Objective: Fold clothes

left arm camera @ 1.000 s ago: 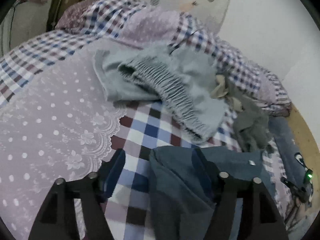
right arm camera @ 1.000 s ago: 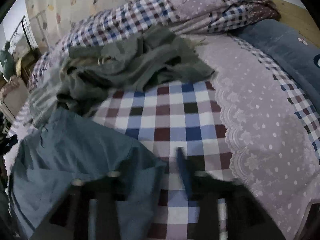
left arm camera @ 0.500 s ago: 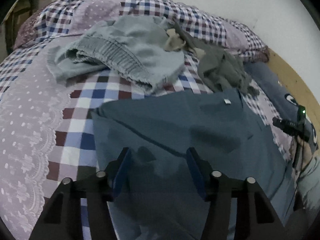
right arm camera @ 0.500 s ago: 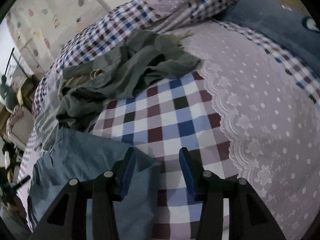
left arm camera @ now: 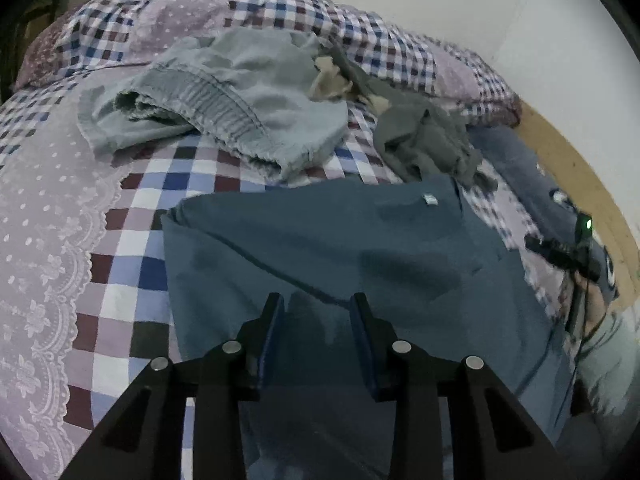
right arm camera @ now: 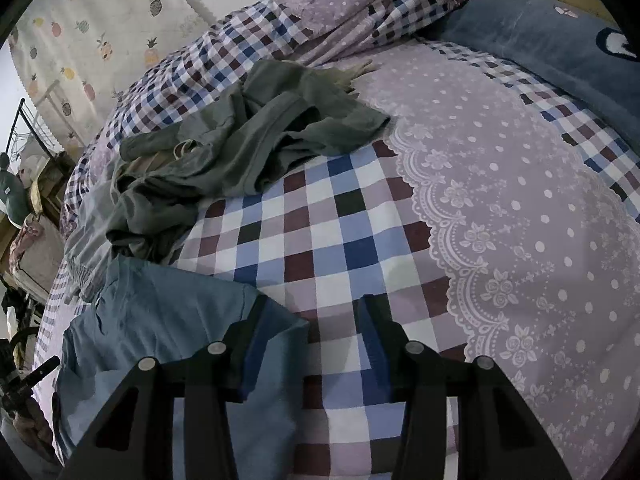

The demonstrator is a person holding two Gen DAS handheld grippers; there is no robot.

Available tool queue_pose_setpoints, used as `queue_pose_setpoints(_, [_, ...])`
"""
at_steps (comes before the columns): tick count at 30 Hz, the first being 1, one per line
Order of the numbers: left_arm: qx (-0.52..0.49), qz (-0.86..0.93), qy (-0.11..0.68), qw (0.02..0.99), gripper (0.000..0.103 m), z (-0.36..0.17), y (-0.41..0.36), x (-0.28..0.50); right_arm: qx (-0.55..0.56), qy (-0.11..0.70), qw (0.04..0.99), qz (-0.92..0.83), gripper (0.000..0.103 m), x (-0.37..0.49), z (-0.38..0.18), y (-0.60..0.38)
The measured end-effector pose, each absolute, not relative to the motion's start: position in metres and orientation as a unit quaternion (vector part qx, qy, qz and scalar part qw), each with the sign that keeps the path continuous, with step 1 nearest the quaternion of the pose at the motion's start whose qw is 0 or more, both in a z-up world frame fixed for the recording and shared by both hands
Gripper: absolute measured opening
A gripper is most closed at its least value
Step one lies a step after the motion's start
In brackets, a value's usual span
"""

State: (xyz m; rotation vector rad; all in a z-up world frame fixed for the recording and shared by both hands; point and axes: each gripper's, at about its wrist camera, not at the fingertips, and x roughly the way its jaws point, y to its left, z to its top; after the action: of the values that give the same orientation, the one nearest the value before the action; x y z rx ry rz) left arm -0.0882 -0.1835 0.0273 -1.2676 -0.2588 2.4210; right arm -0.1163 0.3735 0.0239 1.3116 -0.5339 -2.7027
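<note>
left tool (left arm camera: pixel 318 306): closing over blue garment (left arm camera: pixel 360 248) | right tool (right arm camera: pixel 314 312): apart, garment edge | checked bedcover (right arm camera: pixel 320 240): bare ahead

The dark blue garment (left arm camera: pixel 360 248) at centre is matt, smooth woven cloth. The pale blue garment (left arm camera: pixel 240 96) above it looks like soft denim with a ribbed, gathered band. The bedcover (right arm camera: pixel 328 240) is matt checked cotton with a lace-patterned border. Lower down, the tongs (left arm camera: pixel 318 312) are matt black plastic with dull metal rivets.
</note>
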Motion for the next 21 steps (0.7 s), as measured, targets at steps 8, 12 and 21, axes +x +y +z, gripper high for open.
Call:
queue_pose_setpoints(8, [-0.444,0.856,-0.189,0.184,0.037,0.03,-0.212,-0.095,0.419,-0.178,0.04,-0.889,0.048,-0.112,0.03,0.374])
queue_pose_setpoints(12, [-0.434,0.86,-0.207,0.173,0.044,0.037,-0.223,-0.092,0.418,-0.18,0.038,-0.89,0.048,-0.111,0.032,0.374])
queue_pose_setpoints(21, [-0.486,0.852,-0.125,0.148,0.045,0.019,-0.202,-0.088,0.417,-0.182,0.038,-0.89,0.048,-0.109,0.033,0.369])
